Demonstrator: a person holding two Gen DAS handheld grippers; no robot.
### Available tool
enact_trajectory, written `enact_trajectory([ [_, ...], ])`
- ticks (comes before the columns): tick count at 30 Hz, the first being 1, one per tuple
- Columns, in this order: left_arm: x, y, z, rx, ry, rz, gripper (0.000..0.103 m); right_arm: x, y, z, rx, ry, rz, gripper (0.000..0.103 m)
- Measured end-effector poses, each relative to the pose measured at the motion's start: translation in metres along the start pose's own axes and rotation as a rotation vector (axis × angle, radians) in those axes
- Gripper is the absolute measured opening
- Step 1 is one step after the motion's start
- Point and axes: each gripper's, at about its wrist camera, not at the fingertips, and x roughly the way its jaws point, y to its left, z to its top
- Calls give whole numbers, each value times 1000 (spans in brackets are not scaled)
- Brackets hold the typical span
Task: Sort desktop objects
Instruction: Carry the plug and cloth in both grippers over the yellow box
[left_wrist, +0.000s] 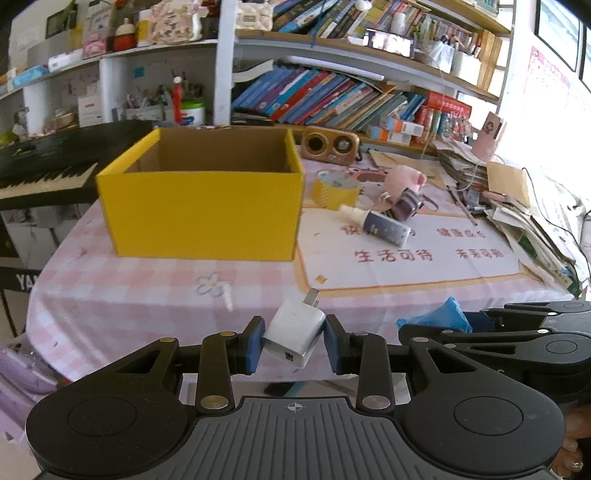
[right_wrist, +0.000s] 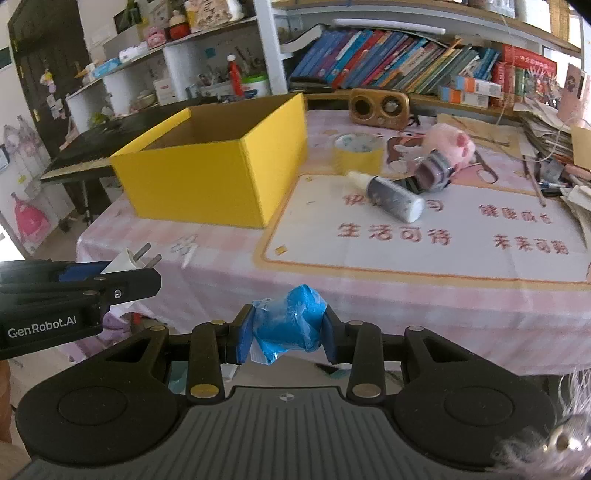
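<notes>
Left wrist view: white charger (left_wrist: 293, 332) clamped in the left hand-held gripper (left_wrist: 294, 341); the right hand-held gripper (right_wrist: 287, 330) grips a blue wad (right_wrist: 288, 325). Both hang short of the yellow box (left_wrist: 201, 206). Tape roll (left_wrist: 334, 187), spray bottle (left_wrist: 378, 224) and pink plush (left_wrist: 404, 181) lie unsorted on the worktop (left_wrist: 147, 295).

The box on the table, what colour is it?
The cardboard box is bright yellow outside and plain brown inside, seen best from the right wrist view.
</notes>
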Motion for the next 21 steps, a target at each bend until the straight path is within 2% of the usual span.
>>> enact_trajectory([
  [9, -20, 26, -13, -46, -12, 29, 33, 1, 37, -7, -45, 12, 37, 34],
  [21, -33, 48, -17, -88, -39, 62, 33, 6, 65, -2, -108, 9, 74, 34],
])
